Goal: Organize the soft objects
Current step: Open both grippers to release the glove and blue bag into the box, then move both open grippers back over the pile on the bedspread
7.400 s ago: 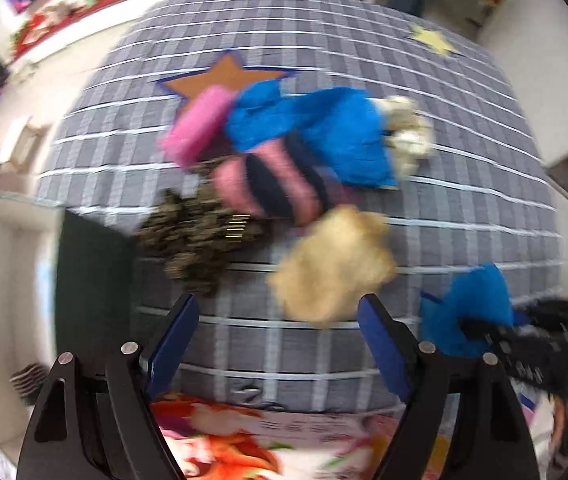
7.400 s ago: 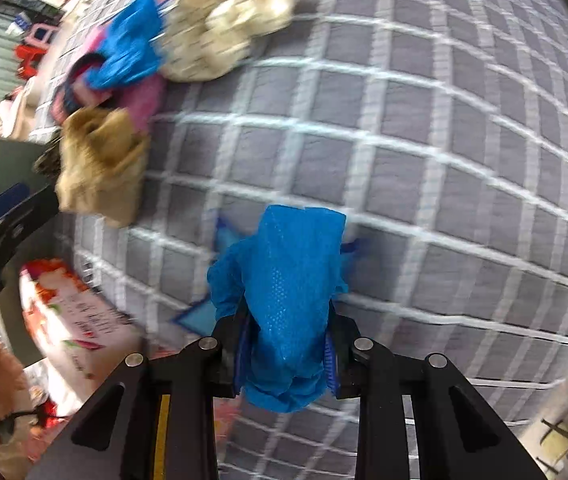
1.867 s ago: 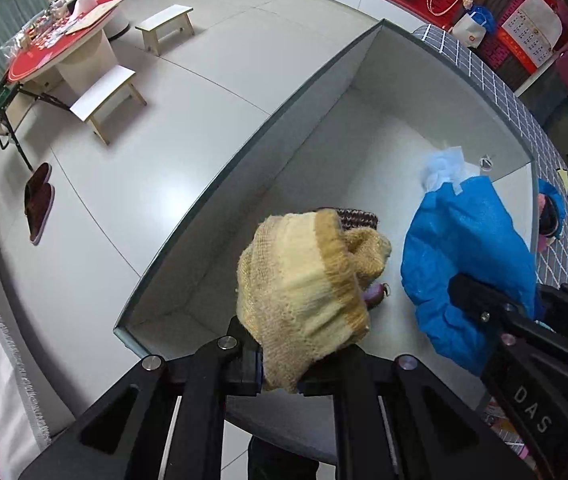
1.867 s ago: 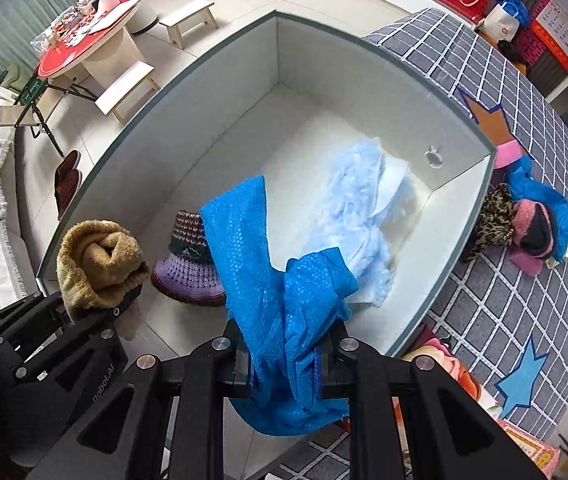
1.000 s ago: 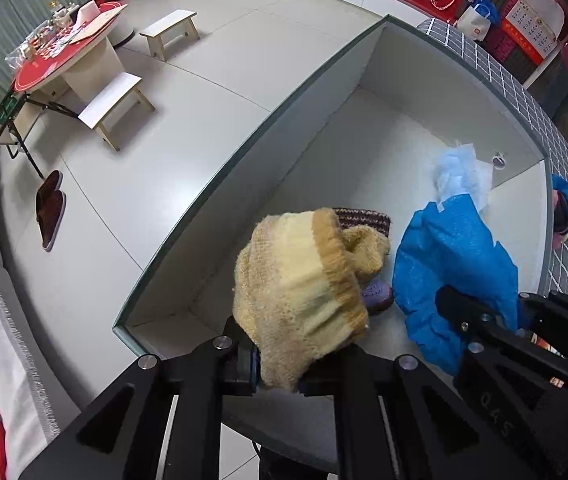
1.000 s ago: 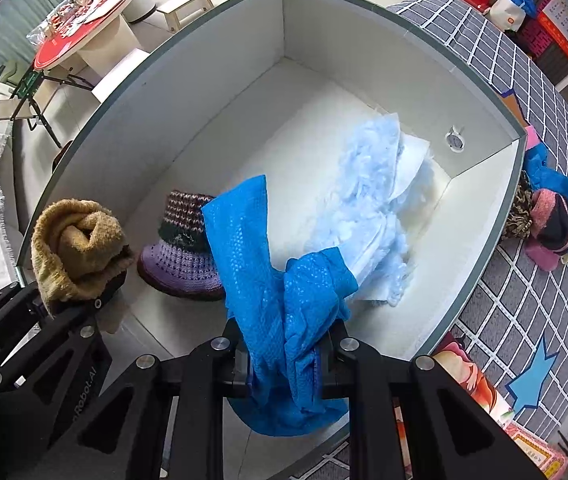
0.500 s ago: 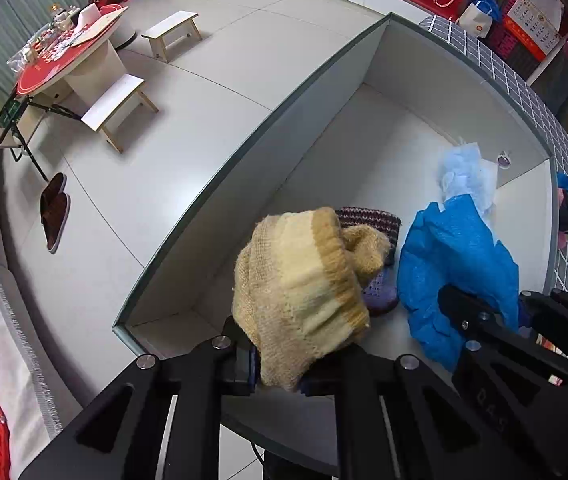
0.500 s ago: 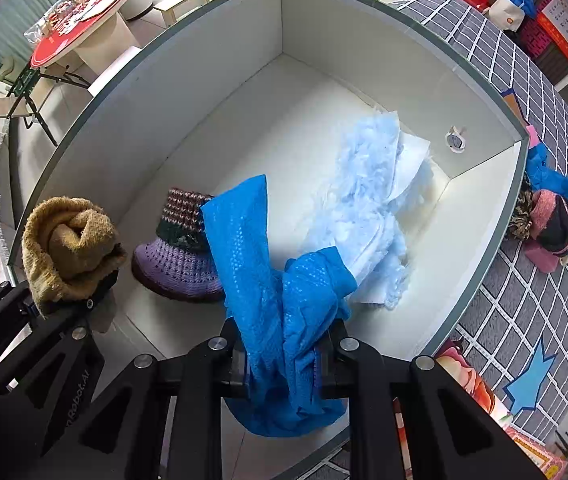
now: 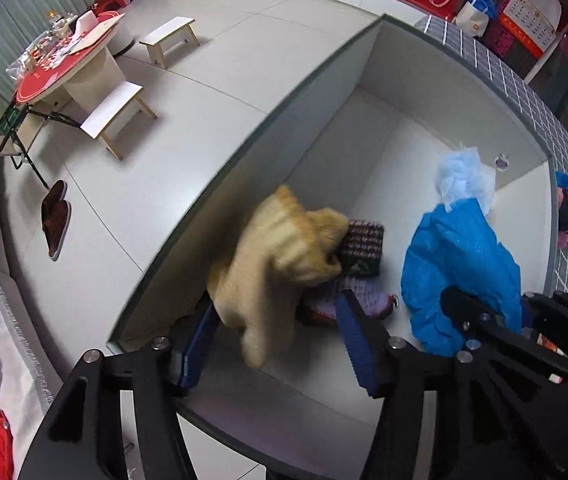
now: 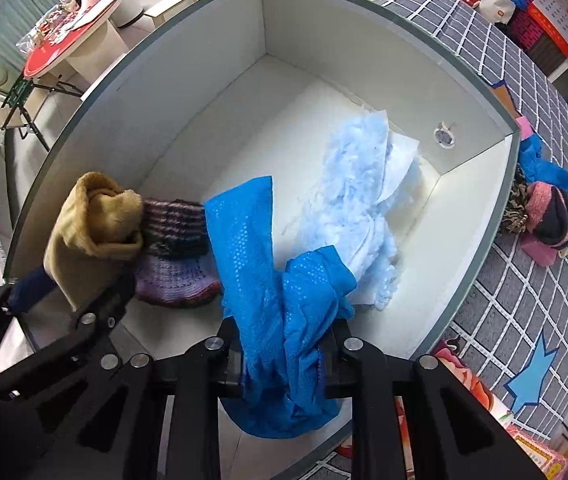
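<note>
White storage box (image 10: 480, 248) with a grey rim is sitting beside a grey checked bedspread (image 10: 532, 288), and everything is being placed by that box. Nearest, over the box's near end, the right gripper (image 10: 284, 344) is pointing down with its fingers clamped on a bright blue mesh cloth (image 10: 279, 292), which is bunching up between them and hanging above the box floor. To that gripper's left, over the box's near-left corner, the left gripper (image 9: 279, 344) is standing with its blue-padded fingers (image 9: 358, 344) spread apart; its jaws have just been opening, and the tan knit hat (image 9: 279, 256) is blurring between them, the pads no longer pressing on it. Just beyond the tan hat, on the box floor, a purple striped knit hat (image 10: 175, 256) is lying. Farther in, toward the box's far right wall, a pale blue fluffy bundle (image 10: 360, 200) is resting on the floor. Outside the box's right rim, a pile of blue, pink and dark soft items (image 10: 544, 204) is lying on the bedspread. Beyond the box's left wall, wooden stools (image 9: 123, 116) and a red-topped table (image 9: 63, 64) are standing on pale floor
</note>
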Motion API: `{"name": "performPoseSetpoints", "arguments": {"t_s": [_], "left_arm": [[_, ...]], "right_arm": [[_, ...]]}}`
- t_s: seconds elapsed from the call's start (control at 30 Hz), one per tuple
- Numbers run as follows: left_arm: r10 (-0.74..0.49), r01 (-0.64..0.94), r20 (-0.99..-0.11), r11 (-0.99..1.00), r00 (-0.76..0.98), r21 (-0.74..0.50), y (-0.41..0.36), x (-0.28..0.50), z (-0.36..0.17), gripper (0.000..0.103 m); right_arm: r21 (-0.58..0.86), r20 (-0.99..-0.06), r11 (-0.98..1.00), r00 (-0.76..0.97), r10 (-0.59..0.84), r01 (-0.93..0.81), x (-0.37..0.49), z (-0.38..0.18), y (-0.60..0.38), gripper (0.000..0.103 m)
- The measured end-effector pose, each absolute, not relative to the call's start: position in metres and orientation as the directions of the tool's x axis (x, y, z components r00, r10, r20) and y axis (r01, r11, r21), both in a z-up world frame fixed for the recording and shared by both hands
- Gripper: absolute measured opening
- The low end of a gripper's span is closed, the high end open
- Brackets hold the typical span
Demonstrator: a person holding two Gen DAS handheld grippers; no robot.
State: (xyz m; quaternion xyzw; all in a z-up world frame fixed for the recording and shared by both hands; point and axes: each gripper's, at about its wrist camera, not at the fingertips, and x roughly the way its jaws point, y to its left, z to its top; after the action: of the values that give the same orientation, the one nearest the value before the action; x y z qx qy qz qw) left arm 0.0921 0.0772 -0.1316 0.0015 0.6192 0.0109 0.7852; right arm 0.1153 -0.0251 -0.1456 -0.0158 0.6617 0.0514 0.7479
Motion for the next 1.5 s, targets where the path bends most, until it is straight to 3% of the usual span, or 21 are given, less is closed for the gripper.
{"name": "performPoseSetpoints", "arguments": {"t_s": [0.3, 0.4, 0.47, 0.63, 1.03, 1.5], "left_arm": [[0.027, -0.023, -0.974, 0.999, 0.224, 0.023, 0.082, 0.096, -0.134, 0.065], [0.043, -0.053, -0.97, 0.998, 0.241, 0.031, 0.088, 0.097, -0.128, 0.065], [0.042, -0.07, -0.969, 0.997, 0.245, 0.025, 0.093, 0.099, -0.126, 0.065], [-0.022, -0.106, -0.974, 0.993, 0.227, -0.047, 0.104, 0.103, -0.12, 0.067], [0.033, -0.076, -0.952, 0.997, 0.305, 0.01, 0.088, 0.094, -0.093, 0.079], [0.015, -0.018, -0.922, 1.0, 0.387, 0.008, 0.041, 0.104, -0.047, 0.079]], "right_arm": [[0.041, -0.992, 0.993, 0.111, 0.054, -0.112, 0.118, -0.145, -0.024, 0.027], [0.033, -0.991, 0.994, 0.127, 0.046, -0.099, 0.119, -0.139, -0.028, 0.043], [0.022, -0.986, 0.995, 0.161, 0.038, -0.101, 0.121, -0.133, -0.032, 0.064], [0.014, -0.978, 0.996, 0.207, 0.032, -0.091, 0.126, -0.119, -0.039, 0.081], [0.066, -0.964, 0.997, 0.257, 0.072, -0.032, 0.121, -0.095, -0.059, 0.082], [0.119, -0.939, 0.99, 0.333, 0.086, 0.081, 0.102, -0.041, -0.138, 0.082]]}}
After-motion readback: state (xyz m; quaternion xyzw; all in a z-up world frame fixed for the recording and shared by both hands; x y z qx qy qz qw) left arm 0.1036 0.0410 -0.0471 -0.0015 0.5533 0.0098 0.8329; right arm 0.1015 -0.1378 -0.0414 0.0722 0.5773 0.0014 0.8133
